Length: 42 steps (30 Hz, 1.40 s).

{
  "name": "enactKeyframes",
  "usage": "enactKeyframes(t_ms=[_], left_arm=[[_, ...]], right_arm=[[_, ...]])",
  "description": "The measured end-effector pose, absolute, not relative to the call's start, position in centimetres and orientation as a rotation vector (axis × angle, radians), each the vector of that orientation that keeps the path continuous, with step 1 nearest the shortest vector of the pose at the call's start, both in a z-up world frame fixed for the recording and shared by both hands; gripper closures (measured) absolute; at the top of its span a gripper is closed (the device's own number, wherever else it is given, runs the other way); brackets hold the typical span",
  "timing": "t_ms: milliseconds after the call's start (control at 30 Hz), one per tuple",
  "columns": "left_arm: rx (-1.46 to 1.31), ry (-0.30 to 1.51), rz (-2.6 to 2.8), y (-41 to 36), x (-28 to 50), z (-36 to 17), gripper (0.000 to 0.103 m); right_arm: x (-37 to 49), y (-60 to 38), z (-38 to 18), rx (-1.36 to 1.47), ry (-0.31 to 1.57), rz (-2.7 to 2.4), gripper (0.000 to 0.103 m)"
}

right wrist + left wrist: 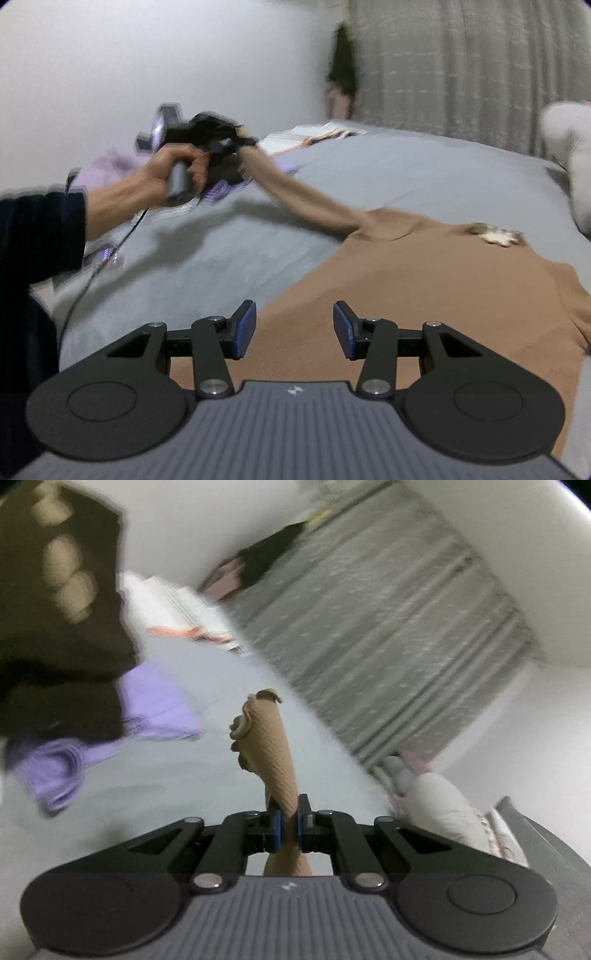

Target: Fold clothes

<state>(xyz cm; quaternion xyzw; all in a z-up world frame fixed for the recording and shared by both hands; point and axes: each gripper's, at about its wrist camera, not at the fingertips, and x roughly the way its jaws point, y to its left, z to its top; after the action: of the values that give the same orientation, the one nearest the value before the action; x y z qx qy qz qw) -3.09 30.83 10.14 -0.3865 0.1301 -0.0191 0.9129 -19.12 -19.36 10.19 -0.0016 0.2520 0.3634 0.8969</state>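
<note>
bed (424, 177): grey sheet, fills mid-frame. brown top (369, 314): spread flat, lower right of frame, no fold seen; folding looks barely begun. sleeve (306, 201): lifted, stretched toward upper left. left hand-held gripper (289, 821): clenched on sleeve end. right hand-held gripper (294, 330): released, above top's body, grasping nothing.

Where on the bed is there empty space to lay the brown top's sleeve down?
Bare grey bedsheet lies between the tan ribbed top and the grey curtain. It is crowded around the purple clothes and the folded white clothes.
</note>
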Motion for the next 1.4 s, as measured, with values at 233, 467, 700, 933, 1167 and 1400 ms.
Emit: enactKeyframes(t_ms=[233,467,700,933,1167,1400], left_arm=[[-0.828,0.237,-0.257,21.8,-0.6,15.7,0.096],[-0.773,0.340,-0.511,7.3,-0.1,17.5,0.095],[-0.676,0.506,-0.672,-3.5,-0.2,14.1,0.094],[-0.574,0.694,-0.764,-8.4,-2.1,7.5,0.055],[-0.524,0.646,-0.589,-1.0,-4.1,8.3,0.022],[-0.106,0.706,-0.353,4.0,-4.9,6.7,0.022]], right_arm=[[-15.8,-26.3,11.0,0.285,0.535,0.597,0.053],[-14.1,-32.1,11.4,0.455,0.494,0.430,0.052],[-12.4,-38.2,8.8,0.808,0.520,0.348,0.052],[-11.0,-42.0,4.7,1.089,0.573,0.270,0.052],[-10.0,-41.9,3.2,1.114,0.629,0.227,0.050],[-9.8,-40.9,2.7,1.063,0.676,0.213,0.046]])
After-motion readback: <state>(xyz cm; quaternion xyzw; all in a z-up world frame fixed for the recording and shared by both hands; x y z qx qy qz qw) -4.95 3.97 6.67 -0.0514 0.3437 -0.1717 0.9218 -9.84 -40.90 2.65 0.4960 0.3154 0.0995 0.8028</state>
